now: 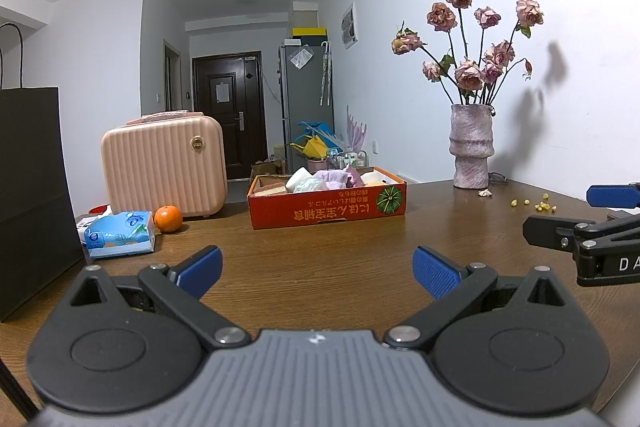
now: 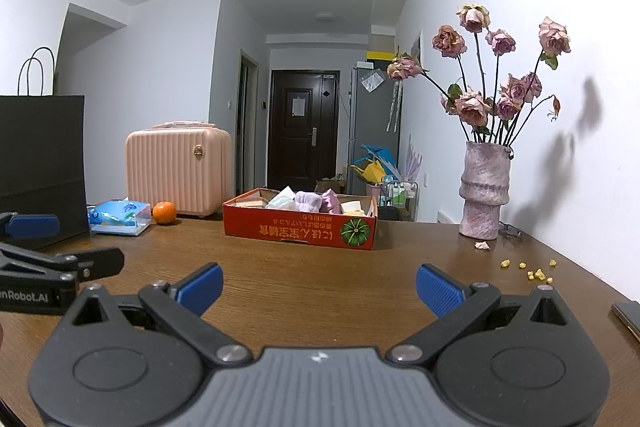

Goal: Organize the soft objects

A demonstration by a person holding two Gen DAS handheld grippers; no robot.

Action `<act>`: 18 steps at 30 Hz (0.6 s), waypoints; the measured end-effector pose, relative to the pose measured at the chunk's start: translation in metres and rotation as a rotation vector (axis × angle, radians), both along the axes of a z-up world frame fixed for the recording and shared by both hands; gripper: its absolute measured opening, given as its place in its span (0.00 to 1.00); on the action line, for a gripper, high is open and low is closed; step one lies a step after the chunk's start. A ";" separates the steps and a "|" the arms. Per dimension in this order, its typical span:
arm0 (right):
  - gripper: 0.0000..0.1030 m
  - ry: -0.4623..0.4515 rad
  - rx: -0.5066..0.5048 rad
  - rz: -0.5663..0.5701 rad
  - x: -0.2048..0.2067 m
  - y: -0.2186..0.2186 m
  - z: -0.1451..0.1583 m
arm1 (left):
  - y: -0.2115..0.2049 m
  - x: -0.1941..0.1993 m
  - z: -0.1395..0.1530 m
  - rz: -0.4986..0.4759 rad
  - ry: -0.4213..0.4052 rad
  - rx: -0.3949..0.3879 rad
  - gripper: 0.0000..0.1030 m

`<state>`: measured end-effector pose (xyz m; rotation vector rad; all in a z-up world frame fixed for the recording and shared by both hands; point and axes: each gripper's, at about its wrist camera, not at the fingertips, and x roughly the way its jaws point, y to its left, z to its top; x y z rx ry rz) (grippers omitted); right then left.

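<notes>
A red cardboard box (image 1: 326, 207) (image 2: 300, 229) stands at the far middle of the wooden table, holding soft things: purple cloths (image 1: 338, 179) (image 2: 314, 202), sponges (image 1: 270, 190) and a pale tissue pack (image 1: 310, 183). A blue tissue pack (image 1: 120, 234) (image 2: 120, 217) lies at the far left beside an orange (image 1: 168, 219) (image 2: 164, 212). My left gripper (image 1: 318, 271) is open and holds nothing, well short of the box. My right gripper (image 2: 319, 287) is likewise open with nothing between its blue pads. Each gripper shows at the edge of the other's view.
A pink case (image 1: 164, 167) (image 2: 178, 173) stands behind the orange. A black paper bag (image 1: 34, 195) (image 2: 42, 163) fills the left side. A vase of dried roses (image 1: 471, 147) (image 2: 484, 191) stands far right, with yellow crumbs (image 2: 534, 271) and a petal nearby. A dark flat object (image 2: 628, 315) lies at the right edge.
</notes>
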<state>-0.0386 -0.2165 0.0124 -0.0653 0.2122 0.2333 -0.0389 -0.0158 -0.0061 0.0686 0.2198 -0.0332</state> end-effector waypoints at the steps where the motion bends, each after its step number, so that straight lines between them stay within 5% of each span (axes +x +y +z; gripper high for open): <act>1: 1.00 -0.001 0.000 0.000 0.000 0.000 0.001 | 0.000 0.000 0.000 -0.001 0.000 -0.001 1.00; 18: 1.00 -0.004 -0.003 0.000 0.000 0.001 0.001 | 0.000 -0.003 0.003 -0.005 -0.012 0.005 1.00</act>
